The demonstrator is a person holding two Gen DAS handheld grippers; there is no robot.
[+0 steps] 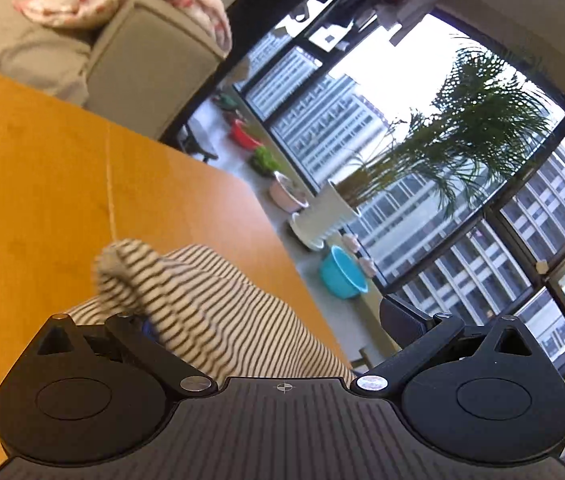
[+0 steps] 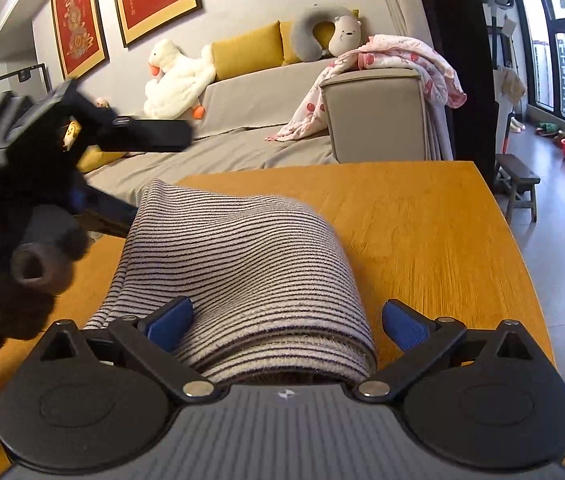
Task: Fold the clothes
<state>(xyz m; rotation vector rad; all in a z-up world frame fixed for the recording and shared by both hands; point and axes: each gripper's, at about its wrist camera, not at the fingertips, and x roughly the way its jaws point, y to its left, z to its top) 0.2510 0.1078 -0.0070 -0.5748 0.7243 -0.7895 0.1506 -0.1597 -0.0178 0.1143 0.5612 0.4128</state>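
My right tool (image 2: 286,326) stands wide open, its blue pads on either side of a thick roll of the striped shirt (image 2: 242,264) without pinching it; I judge it is straddling the fold to press or steady it, not to lift. My left tool (image 1: 270,320) is also spread wide, and the cloth (image 1: 186,300) bunches up against its left finger; nothing seems clamped, though blur keeps me from being sure. From the right camera the left tool (image 2: 42,160) hangs over the shirt's far left edge, tilted and blurred. The shirt lies folded over on the orange counter (image 2: 422,232), near my edge. Beyond it stands a grey sofa (image 2: 374,116) draped with a pink blanket (image 2: 402,56).
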